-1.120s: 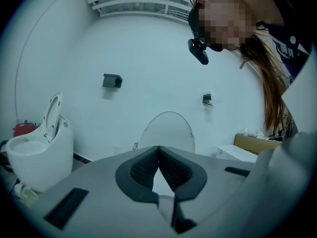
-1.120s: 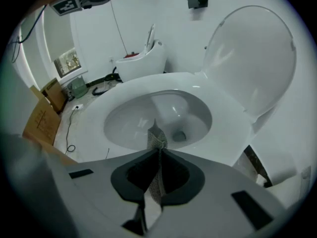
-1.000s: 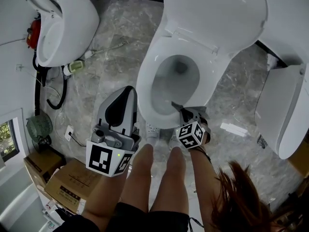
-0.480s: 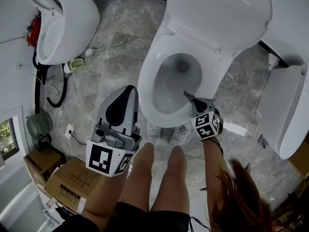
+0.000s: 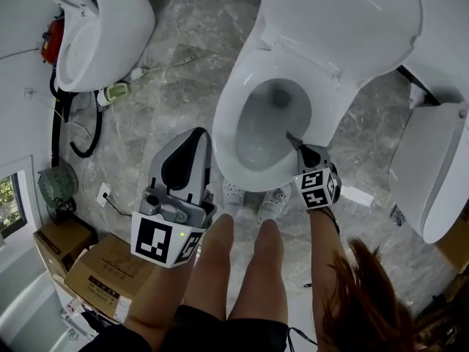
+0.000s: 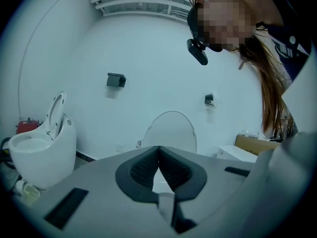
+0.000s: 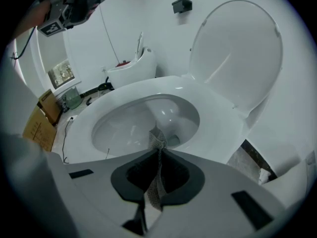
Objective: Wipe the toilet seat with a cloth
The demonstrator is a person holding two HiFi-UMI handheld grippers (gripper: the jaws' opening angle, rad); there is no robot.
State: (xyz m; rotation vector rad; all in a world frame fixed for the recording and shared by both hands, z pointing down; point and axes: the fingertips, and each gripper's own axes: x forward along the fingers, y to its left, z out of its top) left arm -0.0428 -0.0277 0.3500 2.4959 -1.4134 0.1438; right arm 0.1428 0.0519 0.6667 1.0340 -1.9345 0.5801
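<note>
A white toilet stands with its lid (image 5: 344, 28) raised and its seat (image 5: 330, 112) down around the bowl. My right gripper (image 5: 293, 139) reaches over the seat's near right rim, shut on a thin grey mesh cloth (image 7: 157, 142). In the right gripper view the cloth sticks out past the right gripper (image 7: 158, 151) jaw tips, just above the seat (image 7: 223, 128) at the bowl's edge. My left gripper (image 5: 192, 139) is held up left of the toilet, shut and empty. In the left gripper view the left gripper (image 6: 158, 148) points toward the lid (image 6: 171, 130).
A second white toilet (image 5: 95, 28) stands at the far left, and another white fixture (image 5: 432, 174) at the right. Cardboard boxes (image 5: 95, 277), a small fan (image 5: 58, 185) and cables lie on the marble floor at the left. The person's shoes (image 5: 253, 195) touch the toilet's base.
My right gripper has moved with the cloth from the seat's front rim rightward and farther along the right side. The left gripper has stayed put.
</note>
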